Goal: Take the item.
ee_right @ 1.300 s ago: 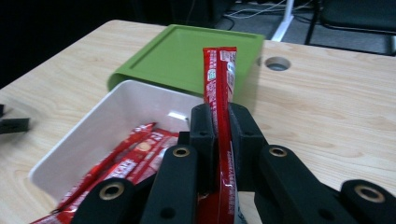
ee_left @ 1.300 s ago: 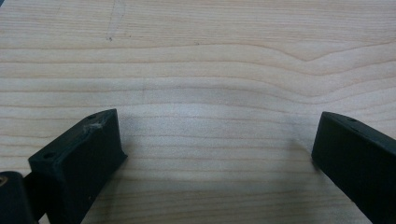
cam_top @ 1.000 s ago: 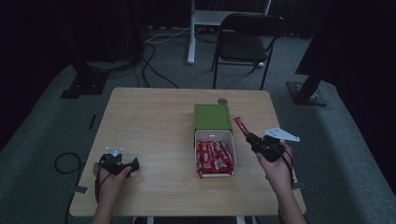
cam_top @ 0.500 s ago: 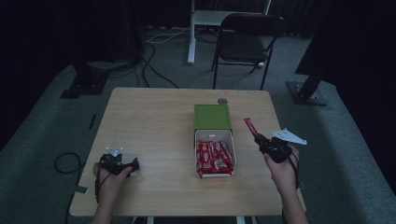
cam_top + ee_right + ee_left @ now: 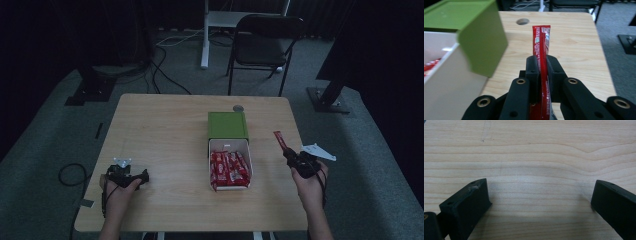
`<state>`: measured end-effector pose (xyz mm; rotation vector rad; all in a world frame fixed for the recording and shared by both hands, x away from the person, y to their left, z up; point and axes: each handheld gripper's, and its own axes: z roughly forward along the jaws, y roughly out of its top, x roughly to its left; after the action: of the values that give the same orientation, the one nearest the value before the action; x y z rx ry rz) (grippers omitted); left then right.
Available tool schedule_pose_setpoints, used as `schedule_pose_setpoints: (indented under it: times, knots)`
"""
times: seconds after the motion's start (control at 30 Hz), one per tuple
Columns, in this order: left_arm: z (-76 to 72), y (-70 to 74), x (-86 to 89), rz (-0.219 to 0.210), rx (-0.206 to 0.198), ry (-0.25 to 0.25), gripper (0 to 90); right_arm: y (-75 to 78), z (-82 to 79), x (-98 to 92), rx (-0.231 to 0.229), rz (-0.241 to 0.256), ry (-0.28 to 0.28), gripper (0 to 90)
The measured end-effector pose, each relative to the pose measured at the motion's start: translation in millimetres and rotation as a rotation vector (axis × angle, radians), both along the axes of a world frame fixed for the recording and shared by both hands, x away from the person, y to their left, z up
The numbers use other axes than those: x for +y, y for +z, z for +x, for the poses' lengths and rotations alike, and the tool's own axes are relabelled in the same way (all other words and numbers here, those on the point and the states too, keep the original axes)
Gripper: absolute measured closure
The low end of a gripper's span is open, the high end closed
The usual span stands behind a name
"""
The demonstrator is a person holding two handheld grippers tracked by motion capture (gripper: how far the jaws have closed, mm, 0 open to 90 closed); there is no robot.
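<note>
Rightward from the white drawer (image 5: 230,148) of the green box (image 5: 227,125), the right tongs (image 5: 289,155) have carried the long red foil snack packet (image 5: 280,140), clamped tight on it above the wooden worktop (image 5: 160,130). Left tongs (image 5: 144,175) gape wide, empty.

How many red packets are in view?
About 5: one clamped in the right gripper, red packet; roughly four lie in the white drawer, packets. More may lie underneath.

Hidden and cut off

The packet's (image 5: 541,57) lower end is pinched out of sight in the right tongs (image 5: 541,75); its print is unreadable. The drawer (image 5: 446,82) runs off the picture's left edge.
</note>
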<state>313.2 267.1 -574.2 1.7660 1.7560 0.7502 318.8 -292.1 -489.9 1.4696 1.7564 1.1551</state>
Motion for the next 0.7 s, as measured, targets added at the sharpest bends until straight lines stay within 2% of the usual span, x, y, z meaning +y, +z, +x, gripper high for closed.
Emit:
schedule_pose_setpoints:
  times: [0.3, 0.7]
  knots:
    - [0.0, 0.0, 0.0, 0.000, 0.000, 0.000, 2.6, -17.6, 1.4, -23.6, 0.018, 0.002, -0.090, 81.7]
    - [0.0, 0.0, 0.0, 0.000, 0.001, 0.000, 2.6, -41.3, 1.7, -43.6, 0.070, -0.010, -0.158, 81.6]
